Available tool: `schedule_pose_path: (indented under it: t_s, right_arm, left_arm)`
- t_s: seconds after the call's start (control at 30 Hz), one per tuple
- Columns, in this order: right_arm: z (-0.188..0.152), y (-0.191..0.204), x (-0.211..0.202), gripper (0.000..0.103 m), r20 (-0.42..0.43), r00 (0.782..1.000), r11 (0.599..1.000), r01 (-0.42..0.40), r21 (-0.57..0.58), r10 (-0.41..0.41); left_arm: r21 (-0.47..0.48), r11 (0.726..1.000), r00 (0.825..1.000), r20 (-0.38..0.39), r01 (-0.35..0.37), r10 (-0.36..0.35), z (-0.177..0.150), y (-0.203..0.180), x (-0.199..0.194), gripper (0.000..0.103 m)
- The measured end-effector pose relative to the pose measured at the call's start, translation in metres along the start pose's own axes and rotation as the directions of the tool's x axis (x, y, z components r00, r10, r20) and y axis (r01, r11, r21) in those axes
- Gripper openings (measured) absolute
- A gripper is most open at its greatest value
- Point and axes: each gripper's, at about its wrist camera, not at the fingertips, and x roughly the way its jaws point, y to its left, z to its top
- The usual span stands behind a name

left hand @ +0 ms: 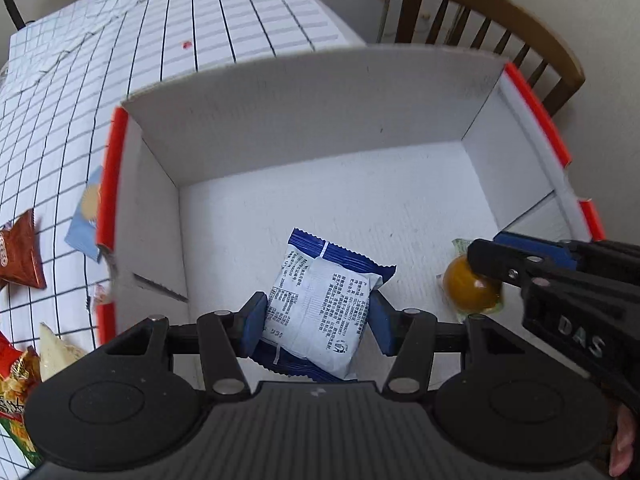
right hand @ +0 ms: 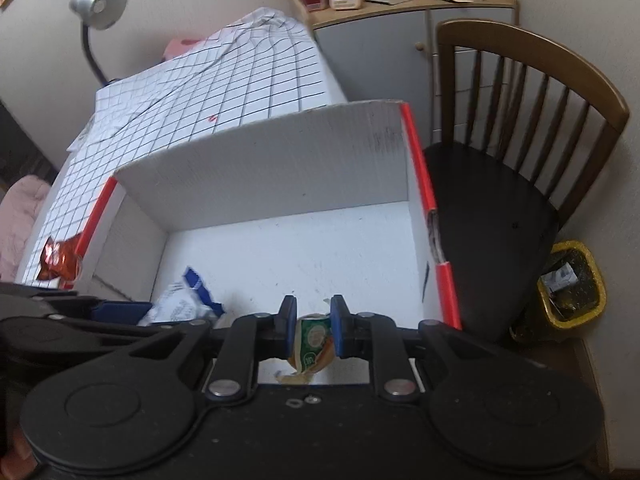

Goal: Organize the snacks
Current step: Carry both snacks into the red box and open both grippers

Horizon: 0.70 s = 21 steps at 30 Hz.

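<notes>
A white cardboard box (left hand: 300, 120) with red edges stands open on the checked tablecloth. Inside it, low over the floor, my left gripper (left hand: 318, 322) is shut on a blue and white snack packet (left hand: 320, 296), its blue pads pressing both sides. My right gripper (left hand: 486, 254) reaches into the box from the right, shut on a small orange jelly cup (left hand: 472, 286). In the right wrist view the right gripper (right hand: 313, 326) pinches that cup (right hand: 314, 340) by its green-labelled lid, above the floor of the box (right hand: 260, 176). To its left, the packet (right hand: 180, 304) shows beside the left gripper's fingers (right hand: 116, 310).
Loose snacks lie on the tablecloth left of the box: a red-brown packet (left hand: 22, 256), a light blue packet (left hand: 86, 216) and yellow-red bags (left hand: 16, 368). A wooden chair (right hand: 500, 200) stands right of the box, with a yellow bin (right hand: 572, 288) beside it. A desk lamp (right hand: 98, 4) is at the back left.
</notes>
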Motion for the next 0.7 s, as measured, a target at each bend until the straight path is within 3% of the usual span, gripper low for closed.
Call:
schedule_pose_path:
  t_s: [0.33,0.7]
  right_arm:
    - [-0.005,0.006,0.001,0.022,-0.049,0.999,0.996,-0.011,-0.088,0.007]
    - [-0.004,0.009,-0.020,0.035,-0.033,0.999,0.991,-0.038,-0.132,0.034]
  left_arm:
    - [-0.019,1.000,1.000,-0.026,-0.014,0.013,0.001,-0.002,0.012,0.054]
    - [-0.048,0.999,0.999,0.030,0.019,-0.018,-0.007,0.006,-0.014,0.057]
